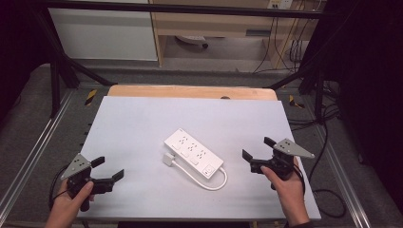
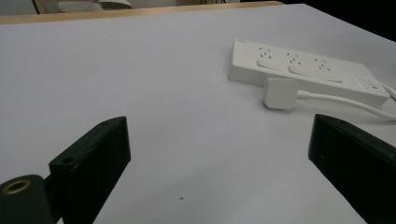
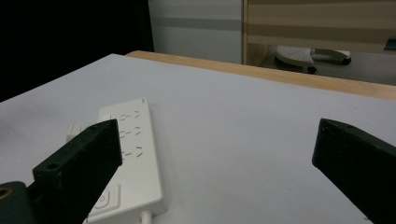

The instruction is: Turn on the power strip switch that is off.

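A white power strip (image 1: 193, 151) lies at the middle of the white table top (image 1: 142, 118), its three socket groups facing up. Its white cable (image 1: 209, 183) loops from the near end back to a white plug (image 1: 167, 159) lying flat beside the strip. My left gripper (image 1: 108, 168) is held open near the front left of the table, well apart from the strip. My right gripper (image 1: 258, 148) is open at the right, a short way from the strip's near end. The left gripper view has the strip (image 2: 303, 70) and plug (image 2: 280, 93) ahead to the right. The right gripper view has the strip (image 3: 133, 158) at the left.
A bare wooden strip (image 1: 190, 91) edges the table's far side. Black frame posts (image 1: 57, 71) stand at the back corners, and cables (image 1: 328, 137) trail on the floor at the right. Wooden furniture (image 1: 214, 23) stands beyond the table.
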{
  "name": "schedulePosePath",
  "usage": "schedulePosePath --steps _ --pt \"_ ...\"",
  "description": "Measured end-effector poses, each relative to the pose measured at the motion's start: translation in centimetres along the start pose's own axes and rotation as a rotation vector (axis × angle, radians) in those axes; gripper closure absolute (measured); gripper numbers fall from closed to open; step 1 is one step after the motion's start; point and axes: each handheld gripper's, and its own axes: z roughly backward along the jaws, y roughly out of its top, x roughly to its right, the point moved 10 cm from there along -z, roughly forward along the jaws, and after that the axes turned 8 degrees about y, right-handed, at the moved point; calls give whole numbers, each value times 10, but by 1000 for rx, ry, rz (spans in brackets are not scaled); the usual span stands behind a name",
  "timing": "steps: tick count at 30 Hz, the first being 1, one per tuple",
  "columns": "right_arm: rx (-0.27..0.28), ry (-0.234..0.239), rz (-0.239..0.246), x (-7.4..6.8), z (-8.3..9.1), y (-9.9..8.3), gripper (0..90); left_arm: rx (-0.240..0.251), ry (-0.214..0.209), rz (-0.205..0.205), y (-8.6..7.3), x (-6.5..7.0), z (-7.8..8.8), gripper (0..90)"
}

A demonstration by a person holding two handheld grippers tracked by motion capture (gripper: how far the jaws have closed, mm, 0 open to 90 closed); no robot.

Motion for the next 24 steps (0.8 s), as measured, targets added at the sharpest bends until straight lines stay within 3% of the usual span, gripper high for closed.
schedulePosePath --steps 11,24 --pt "-45 34 25 -13 -19 7 40 -9 -2 -7 -1 1 -1 57" --pt "-60 77 32 -27 -39 14 56 -9 3 -17 -1 1 -1 57"
